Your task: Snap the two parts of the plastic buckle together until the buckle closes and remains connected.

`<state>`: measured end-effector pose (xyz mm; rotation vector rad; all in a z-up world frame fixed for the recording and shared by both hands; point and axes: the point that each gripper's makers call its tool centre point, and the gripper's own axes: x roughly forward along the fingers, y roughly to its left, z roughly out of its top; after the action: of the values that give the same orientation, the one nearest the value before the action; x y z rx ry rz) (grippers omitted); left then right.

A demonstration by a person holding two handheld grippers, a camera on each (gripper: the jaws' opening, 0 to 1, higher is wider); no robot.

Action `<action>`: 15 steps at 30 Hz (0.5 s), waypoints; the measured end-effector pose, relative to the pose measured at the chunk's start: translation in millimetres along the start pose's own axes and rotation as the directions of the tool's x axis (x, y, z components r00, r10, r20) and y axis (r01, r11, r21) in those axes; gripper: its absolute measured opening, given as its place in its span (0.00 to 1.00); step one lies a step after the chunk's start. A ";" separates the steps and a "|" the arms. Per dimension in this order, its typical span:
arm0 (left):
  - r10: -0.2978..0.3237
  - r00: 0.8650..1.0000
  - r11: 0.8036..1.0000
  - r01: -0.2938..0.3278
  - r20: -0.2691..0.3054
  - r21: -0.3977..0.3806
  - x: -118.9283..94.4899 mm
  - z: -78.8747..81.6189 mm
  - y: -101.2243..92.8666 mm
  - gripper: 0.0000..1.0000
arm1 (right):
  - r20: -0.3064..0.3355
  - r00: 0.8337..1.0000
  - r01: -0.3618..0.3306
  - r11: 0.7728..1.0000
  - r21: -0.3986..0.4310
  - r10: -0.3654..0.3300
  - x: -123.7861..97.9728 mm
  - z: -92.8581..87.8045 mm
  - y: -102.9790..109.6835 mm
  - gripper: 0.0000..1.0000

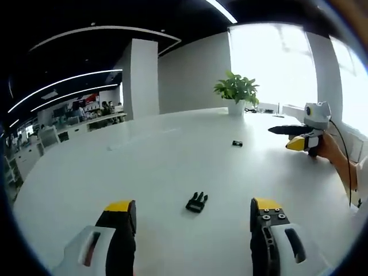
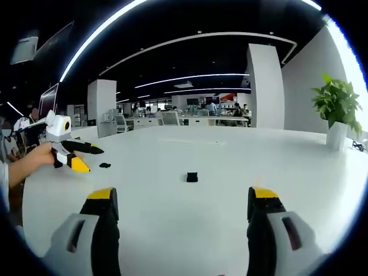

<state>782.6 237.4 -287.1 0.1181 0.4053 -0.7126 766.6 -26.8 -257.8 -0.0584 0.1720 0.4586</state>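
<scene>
On the white table (image 1: 172, 155) both buckle halves lie loose and well apart: pronged half (image 1: 196, 202) at 12 o'clock just ahead of the left gripper (image 1: 192, 210), socket half (image 2: 192, 177), probably, ahead of the right gripper (image 2: 184, 198). Both grippers' jaws spread wide, empty. Nothing picked up or joined yet.

Open-plan office. Big white surface (image 2: 190, 230) up front, rows of desks (image 2: 172, 121) with office chairs (image 2: 169, 118) and monitors (image 2: 49, 100) behind, people seated in the background. Dark ceiling with long curved LED light strips (image 2: 190, 76), white square pillars (image 2: 265, 86), a potted plant (image 1: 236, 92) by bright windows (image 1: 270, 63).
</scene>
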 end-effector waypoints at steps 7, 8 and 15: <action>-0.017 1.000 1.000 0.017 -0.012 0.019 2.1 -1.0 -2.7 0.73 | 0.014 1.000 -0.023 1.000 -0.005 0.023 -0.9 1.8 4.3 0.89; -0.020 1.000 1.000 0.021 -0.012 0.021 2.4 -0.9 -3.3 0.71 | 0.015 1.000 -0.025 1.000 -0.006 0.025 -0.8 2.0 4.7 0.89; -0.053 0.999 0.999 0.053 -0.002 0.013 5.0 -0.4 -8.7 0.59 | 0.017 0.999 -0.037 0.999 -0.007 0.037 -0.8 2.3 6.6 0.88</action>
<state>780.1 227.9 -289.2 0.1205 0.4072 -0.7675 763.3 -21.1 -255.6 -0.0577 0.1546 0.4966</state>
